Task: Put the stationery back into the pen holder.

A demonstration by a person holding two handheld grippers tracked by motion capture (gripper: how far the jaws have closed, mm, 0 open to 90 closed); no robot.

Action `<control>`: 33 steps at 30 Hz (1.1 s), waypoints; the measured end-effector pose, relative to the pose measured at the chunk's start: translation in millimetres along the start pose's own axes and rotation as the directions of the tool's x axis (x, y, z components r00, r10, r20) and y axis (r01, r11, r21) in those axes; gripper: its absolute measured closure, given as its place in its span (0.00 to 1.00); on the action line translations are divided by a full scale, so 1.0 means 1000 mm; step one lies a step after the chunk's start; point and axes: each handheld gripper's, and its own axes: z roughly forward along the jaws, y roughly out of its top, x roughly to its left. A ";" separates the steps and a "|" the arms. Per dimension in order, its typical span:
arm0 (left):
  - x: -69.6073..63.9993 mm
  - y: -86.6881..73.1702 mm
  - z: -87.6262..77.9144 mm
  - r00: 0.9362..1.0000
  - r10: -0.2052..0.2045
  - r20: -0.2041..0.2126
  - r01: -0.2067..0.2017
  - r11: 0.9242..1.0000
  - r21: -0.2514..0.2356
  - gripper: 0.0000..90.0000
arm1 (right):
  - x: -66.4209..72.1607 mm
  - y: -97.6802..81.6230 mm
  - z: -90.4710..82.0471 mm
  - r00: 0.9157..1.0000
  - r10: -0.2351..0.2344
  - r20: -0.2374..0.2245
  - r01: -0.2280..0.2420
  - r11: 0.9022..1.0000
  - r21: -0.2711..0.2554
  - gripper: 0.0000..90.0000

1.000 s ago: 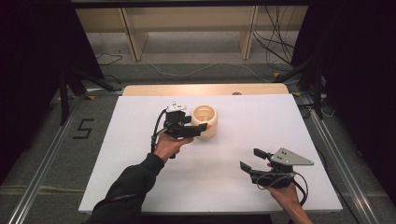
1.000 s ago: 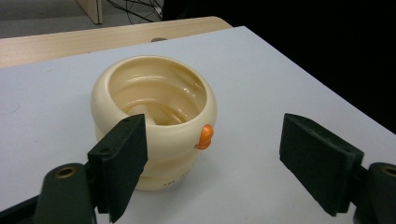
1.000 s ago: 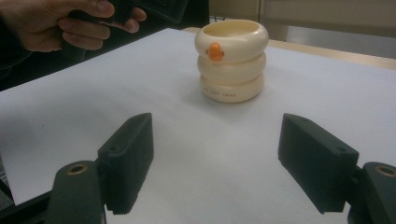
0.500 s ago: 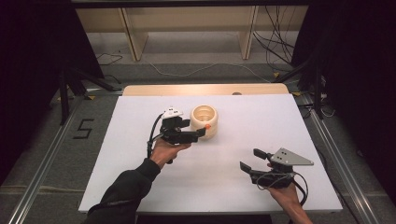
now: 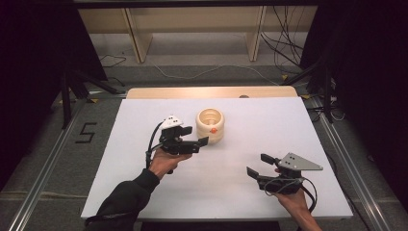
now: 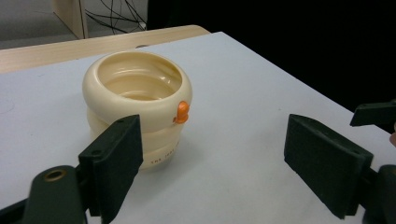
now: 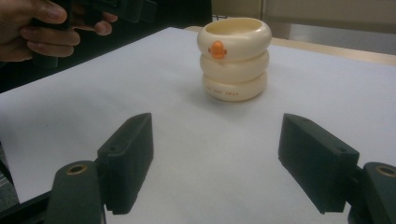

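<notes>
On the white bench (image 5: 144,192) a cream cup (image 5: 210,126) stands upright near the middle, a bit closer to the far edge than to the near edge. The cup looks like three fat rings stacked up, and it has a small orange knob (image 6: 181,112) on its top ring. Small letters run around its bottom ring, too tiny to read. The cup is hollow and its mouth faces up. The left gripper (image 5: 201,143) sits just beside the cup, on the side toward the bench's left edge, and its tips point at the cup. Its jaws have just been opening, and now they stand wide apart with nothing between them. In the left gripper view, one black jaw is in front of the cup's lower side, but it does not press on it. The left hand (image 5: 166,161) holds this gripper from behind. The right gripper (image 5: 260,166) is near the near right corner of the bench, well apart from the cup. Its jaws are wide apart too and hold nothing. In the right gripper view, the cup stands far ahead between the two jaws, with bare white bench in front of it. The right hand (image 5: 293,198) holds that gripper by the near edge.
</notes>
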 end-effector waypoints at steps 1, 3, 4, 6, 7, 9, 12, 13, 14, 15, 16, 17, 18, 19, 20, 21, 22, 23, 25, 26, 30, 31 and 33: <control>-0.001 -0.001 -0.002 1.000 0.002 0.004 -0.002 1.000 -0.001 0.21 | 0.000 0.000 0.000 1.000 0.000 0.000 0.000 1.000 0.001 0.30; -0.003 -0.003 -0.005 1.000 0.013 0.007 -0.013 1.000 -0.002 0.21 | 0.000 0.000 0.000 1.000 0.000 -0.001 0.000 1.000 0.001 0.30; -0.003 -0.005 -0.007 1.000 0.016 0.010 -0.016 1.000 -0.005 0.20 | 0.000 0.000 0.000 1.000 0.000 -0.002 0.000 1.000 0.000 0.30; -0.005 -0.006 -0.010 1.000 0.020 0.014 -0.020 1.000 -0.009 0.20 | 0.000 0.000 0.000 1.000 0.003 -0.001 -0.003 1.000 0.002 0.30; -0.005 -0.007 -0.012 1.000 0.021 0.014 -0.021 1.000 -0.012 0.20 | 0.000 0.000 0.000 1.000 0.004 -0.001 -0.004 1.000 0.002 0.30; -0.007 -0.009 -0.015 0.999 0.031 0.019 -0.031 0.999 -0.012 0.20 | 0.000 0.000 0.000 1.000 0.001 -0.002 -0.001 1.000 0.002 0.30; -0.009 -0.012 -0.020 0.999 0.043 0.018 -0.043 0.999 -0.016 0.19 | 0.001 0.000 0.000 1.000 0.003 -0.002 -0.003 1.000 0.005 0.30; -0.009 -0.013 -0.022 0.999 0.044 0.018 -0.044 0.999 -0.018 0.19 | 0.001 0.000 0.000 1.000 0.004 -0.003 -0.004 1.000 0.005 0.30; -0.009 -0.014 -0.024 0.999 0.040 0.020 -0.040 0.999 -0.020 0.19 | 0.001 0.000 0.000 1.000 0.005 -0.003 -0.005 1.000 0.006 0.30; -0.009 -0.015 -0.025 0.999 0.042 0.021 -0.041 0.999 -0.022 0.19 | 0.001 0.000 0.000 1.000 0.005 -0.003 -0.005 1.000 0.006 0.30; -0.008 -0.016 -0.027 0.999 0.043 0.023 -0.043 0.999 -0.023 0.19 | 0.001 0.000 0.000 1.000 0.005 -0.004 -0.005 1.000 0.006 0.30; -0.008 -0.017 -0.028 0.999 0.042 0.023 -0.041 0.999 -0.024 0.19 | 0.001 0.000 0.000 1.000 0.005 -0.004 -0.005 1.000 0.006 0.30; -0.008 -0.017 -0.029 0.999 0.044 0.023 -0.043 0.999 -0.023 0.19 | 0.001 0.000 0.000 1.000 0.004 -0.004 -0.004 1.000 0.006 0.30; -0.008 -0.018 -0.030 0.999 0.044 0.022 -0.043 0.999 -0.022 0.19 | 0.001 0.000 0.000 1.000 0.003 -0.005 -0.003 1.000 0.006 0.30; -0.008 -0.018 -0.030 0.999 0.041 0.022 -0.041 0.999 -0.023 0.18 | 0.001 0.000 0.000 1.000 0.003 -0.006 -0.003 1.000 0.006 0.30; -0.007 -0.019 -0.031 0.999 0.041 0.024 -0.041 0.999 -0.023 0.18 | 0.001 0.000 0.001 1.000 0.003 -0.006 -0.003 1.000 0.006 0.30; -0.007 -0.020 -0.033 0.999 0.042 0.024 -0.041 0.999 -0.025 0.18 | 0.001 0.000 0.000 1.000 0.003 -0.006 -0.003 1.000 0.006 0.30; -0.007 -0.020 -0.033 0.999 0.042 0.025 -0.041 0.999 -0.025 0.18 | 0.001 0.000 0.000 1.000 0.003 -0.005 -0.003 1.000 0.006 0.30; -0.006 -0.022 -0.035 0.999 0.041 0.028 -0.040 0.999 -0.025 0.18 | 0.001 0.000 0.000 1.000 0.003 -0.006 -0.003 1.000 0.006 0.30; -0.007 -0.024 -0.036 0.999 0.042 0.028 -0.041 0.999 -0.023 0.18 | 0.001 0.000 0.001 1.000 0.003 -0.006 -0.003 1.000 0.006 0.30; -0.007 -0.028 -0.040 0.998 0.054 0.016 -0.053 0.998 -0.018 0.18 | 0.001 0.000 0.001 1.000 0.004 -0.008 -0.003 1.000 0.008 0.30; -0.006 -0.029 -0.041 0.998 0.054 0.015 -0.054 0.998 -0.018 0.18 | 0.001 -0.001 0.001 1.000 0.004 -0.009 -0.004 1.000 0.008 0.30; -0.006 -0.031 -0.044 0.999 0.047 0.016 -0.047 0.999 -0.021 0.18 | 0.002 -0.001 0.001 1.000 0.003 -0.009 -0.002 1.000 0.010 0.30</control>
